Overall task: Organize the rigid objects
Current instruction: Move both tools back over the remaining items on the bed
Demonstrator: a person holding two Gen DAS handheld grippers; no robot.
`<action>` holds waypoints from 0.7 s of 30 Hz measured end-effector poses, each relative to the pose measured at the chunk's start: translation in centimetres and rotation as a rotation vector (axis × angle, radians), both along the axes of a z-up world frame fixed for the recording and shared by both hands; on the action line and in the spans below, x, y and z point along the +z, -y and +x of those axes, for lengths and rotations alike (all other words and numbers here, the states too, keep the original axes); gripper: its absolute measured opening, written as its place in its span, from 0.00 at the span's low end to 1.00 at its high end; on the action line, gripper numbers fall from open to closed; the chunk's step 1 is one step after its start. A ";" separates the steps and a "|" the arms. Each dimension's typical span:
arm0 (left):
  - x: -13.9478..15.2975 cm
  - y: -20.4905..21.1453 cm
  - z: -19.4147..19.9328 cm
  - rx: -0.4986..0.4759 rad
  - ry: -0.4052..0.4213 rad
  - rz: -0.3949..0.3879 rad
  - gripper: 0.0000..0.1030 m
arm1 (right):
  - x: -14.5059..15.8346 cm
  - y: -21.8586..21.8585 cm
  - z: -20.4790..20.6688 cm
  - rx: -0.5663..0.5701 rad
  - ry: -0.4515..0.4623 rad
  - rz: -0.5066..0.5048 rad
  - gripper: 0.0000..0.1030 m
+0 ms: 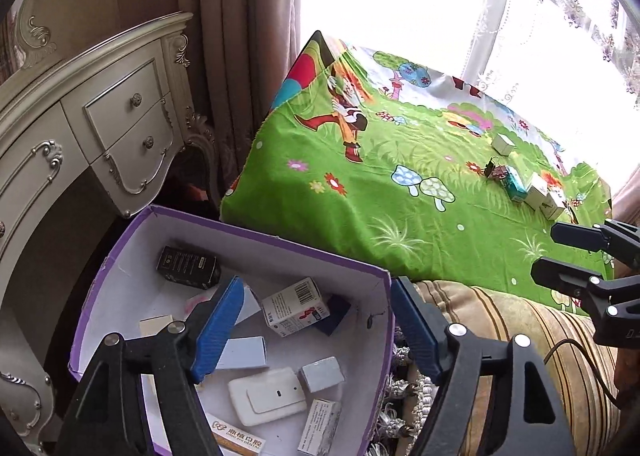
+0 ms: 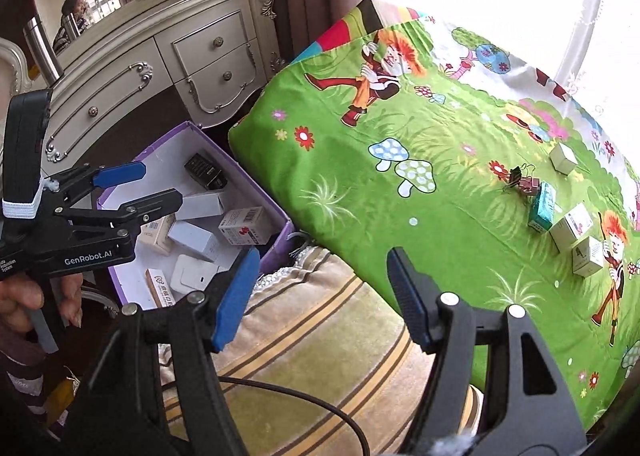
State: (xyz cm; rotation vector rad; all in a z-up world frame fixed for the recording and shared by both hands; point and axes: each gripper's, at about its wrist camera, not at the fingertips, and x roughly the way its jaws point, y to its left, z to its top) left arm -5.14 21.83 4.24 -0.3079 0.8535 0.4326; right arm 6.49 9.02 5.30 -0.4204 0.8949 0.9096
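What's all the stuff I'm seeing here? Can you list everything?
Storage box: one, purple outside, white inside, on the floor beside the dresser.
Items in it: about ten; black carton, barcoded white carton, white plastic switch plate, other pale cartons.
Cartoon blanket: one, green.
Small boxes on the blanket: four; three white, one teal.
Binder clips: small dark cluster beside the teal box.
Dresser: one, cream.
Striped cushion: one, tan.
Left claw: open, over the box.
Right claw: open, over the cushion.
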 end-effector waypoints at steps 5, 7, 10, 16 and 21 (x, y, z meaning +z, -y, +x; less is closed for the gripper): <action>0.6 2.3 3.8 -0.094 0.009 0.018 0.74 | 0.0 3.6 3.9 -0.112 0.012 0.017 0.68; 0.6 3.0 5.3 -0.140 0.023 -0.021 0.74 | 0.0 5.2 5.5 -0.164 0.018 0.023 0.68; 0.8 5.0 7.9 -0.202 0.009 -0.011 0.74 | -0.3 7.4 7.9 -0.228 0.034 0.016 0.68; 1.2 8.4 13.3 -0.303 -0.014 -0.011 0.74 | -0.9 11.7 12.5 -0.374 0.053 0.016 0.68; 0.5 10.6 17.9 -0.344 -0.031 -0.020 0.74 | -1.5 14.8 16.7 -0.506 0.051 0.003 0.68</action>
